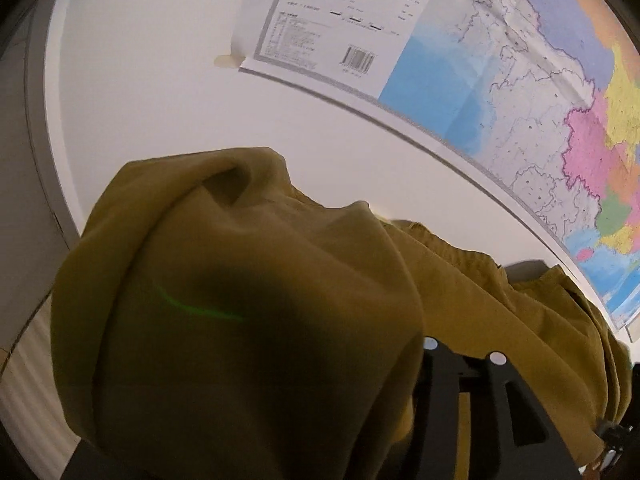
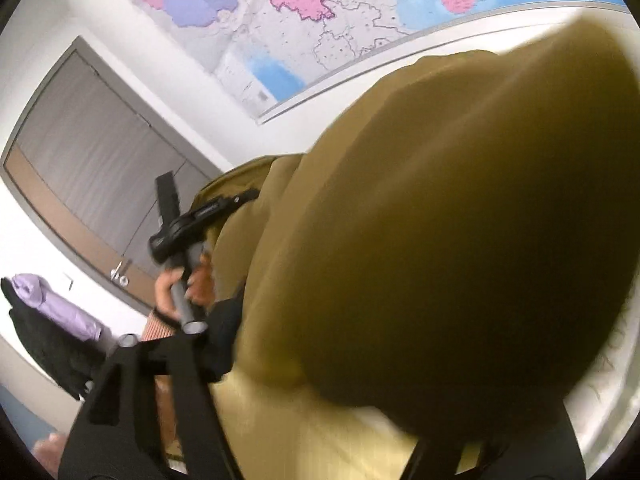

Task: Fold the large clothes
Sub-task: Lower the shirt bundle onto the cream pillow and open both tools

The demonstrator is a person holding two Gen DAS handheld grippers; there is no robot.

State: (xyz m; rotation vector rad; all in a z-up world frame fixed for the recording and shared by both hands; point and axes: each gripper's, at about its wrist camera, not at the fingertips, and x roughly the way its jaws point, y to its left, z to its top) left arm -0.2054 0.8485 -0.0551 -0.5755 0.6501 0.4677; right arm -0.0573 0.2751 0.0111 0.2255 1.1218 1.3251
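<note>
Olive-mustard cloth fills both feeds: the garment [image 1: 248, 300] is bunched and draped over the front of each gripper. I can't call a long axis on my screens. In the left wrist view it runs as a band from the lower left bulge toward the right edge, a stitched hem or waistband edge visible along its top. A green light streak sits on the near fold.

Left gripper [image 1: 464, 352]: I see only one black finger [image 1: 496, 396] clearly, with round white markers at the tips; the other side is buried under cloth. Cloth lies over and around it. I can't tell whether the jaws are gripping or slack.

Right gripper [image 2: 280, 380]: one black finger [image 2: 132, 400] visible at lower left, a second dark piece at the bottom right, cloth mass between and over them. It reads as a wide gap, but I can't tell whether the pads press on the fabric.

Only the right wrist view shows the person's hand [image 2: 176, 288], wrapped round the grey handle of the other gripper, which points up and to the right into the cloth. It also gives me a grey door [image 2: 100, 168] and a black and purple item [image 2: 52, 312] at left.

Only the left wrist view shows the barcode and legend corner of the wall map [image 1: 520, 100]. The map also appears in the right view, tilted.
</note>
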